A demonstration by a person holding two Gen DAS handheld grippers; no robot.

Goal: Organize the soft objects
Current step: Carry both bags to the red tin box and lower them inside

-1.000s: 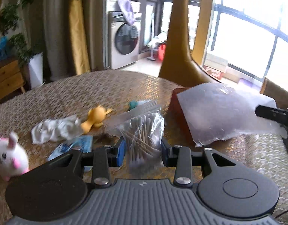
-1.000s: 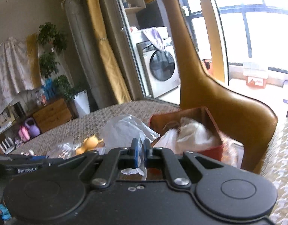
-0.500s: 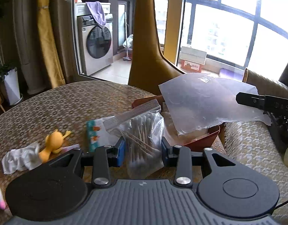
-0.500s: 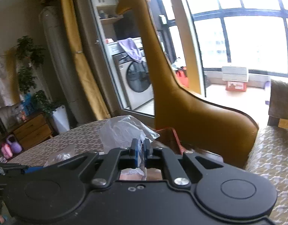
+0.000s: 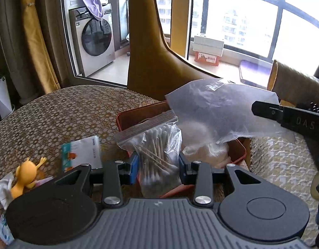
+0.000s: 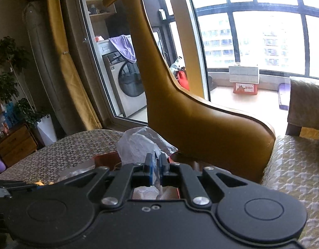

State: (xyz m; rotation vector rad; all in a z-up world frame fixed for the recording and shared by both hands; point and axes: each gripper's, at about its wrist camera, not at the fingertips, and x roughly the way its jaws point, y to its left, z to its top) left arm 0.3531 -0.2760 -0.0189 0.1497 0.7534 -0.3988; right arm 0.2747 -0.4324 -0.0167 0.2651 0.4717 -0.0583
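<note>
— Clear plastic is what both tools are gripping, isn't it?

— Yes. The left gripper (image 5: 158, 167) is pinching a zip bag of cotton swabs (image 5: 157, 151) between its blue pads, jaws standing partly apart around the bag's bulk. The bag is hanging over the near edge of the red box (image 5: 240, 151).

— And the other one?

— The right gripper (image 6: 155, 169) is clamping its jaws nearly together on a crumpled sheet of thin translucent plastic (image 6: 138, 145). In the left wrist view that sheet is spreading out at about one o'clock from the swab bag, above the box.

— What is lying in the box?

— Something white and soft (image 5: 209, 151), partly hidden under the sheet.

— Anything on the table?

— On the patterned tablecloth (image 5: 55, 114), a white and teal packet (image 5: 81, 152) is lying at nine o'clock from the swab bag. Farther that way, an orange toy figure (image 5: 24, 175) is resting against a white cloth (image 5: 0, 191).
</note>
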